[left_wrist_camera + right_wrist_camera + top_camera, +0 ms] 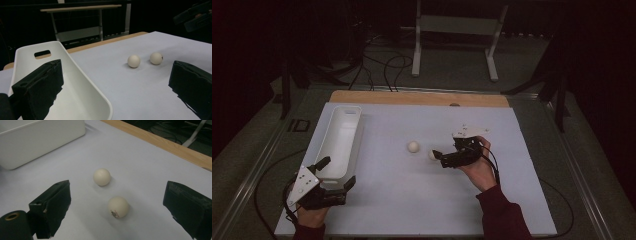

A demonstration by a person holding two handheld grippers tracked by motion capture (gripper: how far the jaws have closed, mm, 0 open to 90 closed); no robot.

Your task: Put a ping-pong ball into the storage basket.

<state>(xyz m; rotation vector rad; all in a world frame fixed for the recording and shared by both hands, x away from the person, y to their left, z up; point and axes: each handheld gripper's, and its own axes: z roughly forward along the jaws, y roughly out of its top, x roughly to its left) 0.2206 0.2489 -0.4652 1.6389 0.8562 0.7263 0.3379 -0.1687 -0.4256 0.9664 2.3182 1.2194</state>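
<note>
White balls on the pale sheet, both of my grippers gaping.

From the high view I see my right gripper point(438, 155) low beside the nearer ball point(432, 155), with the second ball point(413, 146) just to its left and the long white bin point(343, 142) well apart on the left side of the table point(412, 200). My right gripper view adds what that one cannot: the nearer ball point(118, 206) sits between the wide-apart jaws, untouched, with a small dark mark on it, and the plain ball point(102, 177) lies just beyond. My left gripper point(334, 175) hangs at the bin's near end, jaws apart on nothing; its view shows one jaw over the bin point(82, 90) interior and the handle slot in its far wall.
</note>
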